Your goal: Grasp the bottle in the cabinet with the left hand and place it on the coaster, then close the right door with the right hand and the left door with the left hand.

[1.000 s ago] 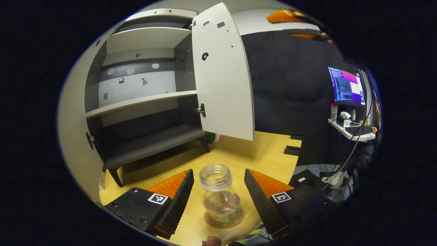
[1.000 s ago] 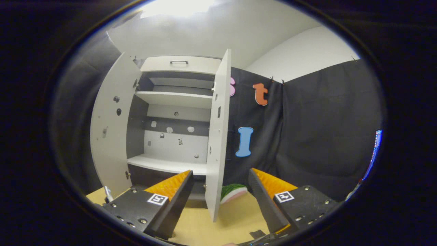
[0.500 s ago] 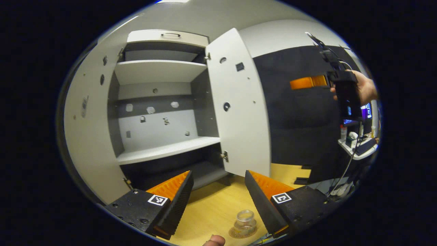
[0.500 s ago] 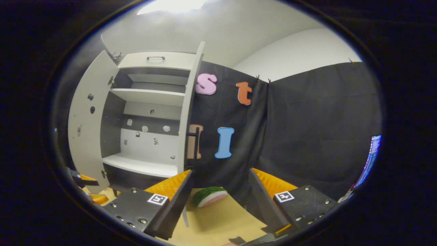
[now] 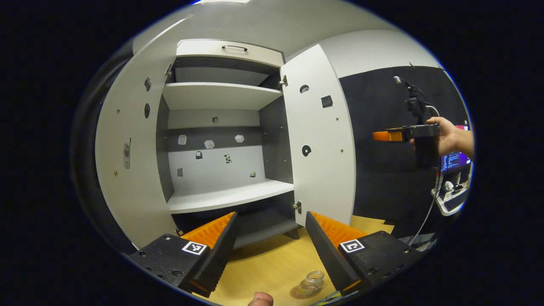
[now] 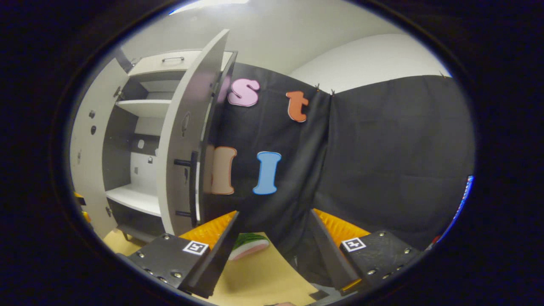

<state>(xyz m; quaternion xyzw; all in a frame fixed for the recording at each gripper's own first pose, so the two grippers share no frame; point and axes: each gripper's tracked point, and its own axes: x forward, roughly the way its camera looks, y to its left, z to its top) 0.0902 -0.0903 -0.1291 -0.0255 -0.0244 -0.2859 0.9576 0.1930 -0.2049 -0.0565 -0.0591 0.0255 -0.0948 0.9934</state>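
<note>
Bottle point(image 5: 313, 281) on coaster point(image 5: 302, 292), doors open.
Your left gripper point(image 5: 271, 250) & right gripper point(image 6: 273, 248) both released; coaster print unreadable.

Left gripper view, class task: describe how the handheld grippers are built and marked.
The left gripper has two wedge-shaped, ridged fingers on black, screwed blocks, each bearing a square black-and-white tag. Farther off, a hand grips the right gripper, a black-handled unit with a trailing cable.
</note>
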